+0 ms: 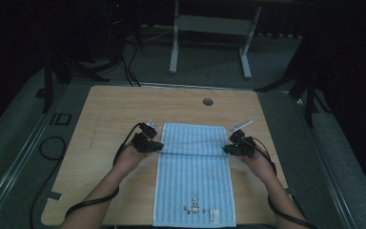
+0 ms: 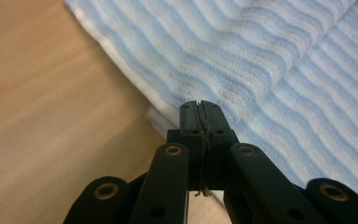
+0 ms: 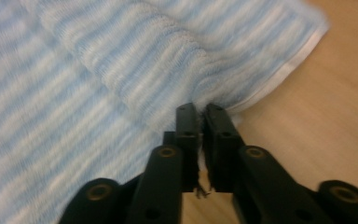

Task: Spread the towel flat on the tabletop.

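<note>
1. Nearest the lens in the left gripper view: left claw (image 2: 200,105), jaws pressed together, a few frayed threads pinched between them; seems clamped on the towel (image 2: 270,70) at its white-hemmed edge, though the pinched cloth itself is hidden behind the jaws.
2. Same on the other side: right claw (image 3: 199,108) with jaws nearly together, loose threads hanging between them, tips at the towel's hemmed edge, apparently gripping the folded layer there.
3. Seen from the high view: towel (image 1: 194,176) flat on the desk (image 1: 105,114), far end already folded toward the person, fold's free edge forming a crosswise line near the towel's middle.
4. Left claw (image 1: 153,146) at the left end of that line, right claw (image 1: 230,149) at the right end, both touching the towel.
5. Judged progress: first fold about laid down; release pending, and perhaps a further fold over the near portion with the small rabbit motif (image 1: 195,202).
</note>
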A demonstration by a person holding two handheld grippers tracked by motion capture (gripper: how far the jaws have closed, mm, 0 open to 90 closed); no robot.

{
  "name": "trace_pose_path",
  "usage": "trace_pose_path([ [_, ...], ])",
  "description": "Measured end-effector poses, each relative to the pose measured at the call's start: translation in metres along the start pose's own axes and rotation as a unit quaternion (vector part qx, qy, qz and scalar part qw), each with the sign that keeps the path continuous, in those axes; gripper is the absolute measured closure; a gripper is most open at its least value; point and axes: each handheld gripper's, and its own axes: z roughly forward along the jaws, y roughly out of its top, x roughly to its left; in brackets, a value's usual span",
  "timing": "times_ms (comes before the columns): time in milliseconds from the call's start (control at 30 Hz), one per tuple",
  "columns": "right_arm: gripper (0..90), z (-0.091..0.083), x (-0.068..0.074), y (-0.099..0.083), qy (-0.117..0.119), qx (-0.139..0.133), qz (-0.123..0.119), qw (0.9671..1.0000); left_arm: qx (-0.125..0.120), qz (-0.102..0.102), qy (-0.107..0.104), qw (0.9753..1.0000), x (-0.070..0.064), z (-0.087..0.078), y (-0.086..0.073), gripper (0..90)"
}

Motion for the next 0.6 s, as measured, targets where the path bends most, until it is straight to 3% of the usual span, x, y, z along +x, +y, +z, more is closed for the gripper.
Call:
trace_pose_path([
  [67, 74.4, -0.001, 0.001, -0.002, 0.002, 0.009, 0.003, 1.0, -0.007, -0.002, 0.008, 0.9999, -0.001, -0.003, -0.001, 83.9],
  [133, 71.8, -0.008, 0.001, -0.001, -0.001, -0.008, 0.008, 0.9999, -0.017, 0.006, 0.014, 0.9997, -0.002, -0.01, 0.002, 71.2],
  [233, 76.2, -0.016, 0.004, 0.004, -0.002, -0.029, 0.011, 0.9995, -0.033, 0.009, 0.003, 0.9994, -0.004, -0.014, 0.008, 69.4],
  [367, 81.9, -0.006, 0.012, 0.009, -0.001, -0.025, 0.001, 0.9997, -0.006, 0.022, -0.014, 0.9996, -0.01, 0.002, 0.013, 70.7],
  [467, 82.8, 0.01, 0.017, 0.009, 0.003, -0.003, -0.007, 1.0, 0.018, 0.025, -0.012, 0.9994, -0.01, 0.017, 0.011, 72.6],
  [600, 83.0, 0.025, 0.015, 0.011, 0.001, 0.012, -0.01, 0.9999, 0.032, 0.018, -0.008, 0.9993, -0.005, 0.031, 0.011, 72.7],
])
